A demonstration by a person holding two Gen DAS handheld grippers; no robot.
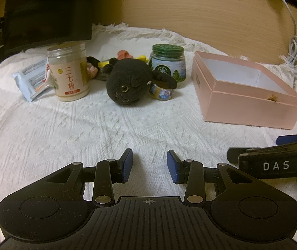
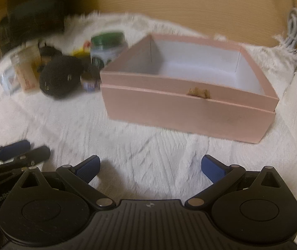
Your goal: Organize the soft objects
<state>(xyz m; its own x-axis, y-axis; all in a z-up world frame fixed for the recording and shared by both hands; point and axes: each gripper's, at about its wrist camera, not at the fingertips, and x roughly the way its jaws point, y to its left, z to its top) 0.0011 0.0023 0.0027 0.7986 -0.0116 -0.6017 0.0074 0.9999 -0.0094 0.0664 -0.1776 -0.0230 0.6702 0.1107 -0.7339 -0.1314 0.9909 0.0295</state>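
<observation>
left tongs [image 1: 150, 165] gape over white knitted cloth [image 1: 85, 129], wooden wall [image 1: 190, 10] behind.

We see our left tongs [image 1: 150, 165] parted over the white cloth [image 1: 85, 129], gripping nothing. Toward the far edge a black plush cat [image 1: 127, 86] lies between a beige jar [image 1: 68, 70] and a green-lidded jar [image 1: 167, 62], touching a tape roll [image 1: 162, 91]. The open pink box [image 1: 246, 91] sits toward the right edge.
</observation>
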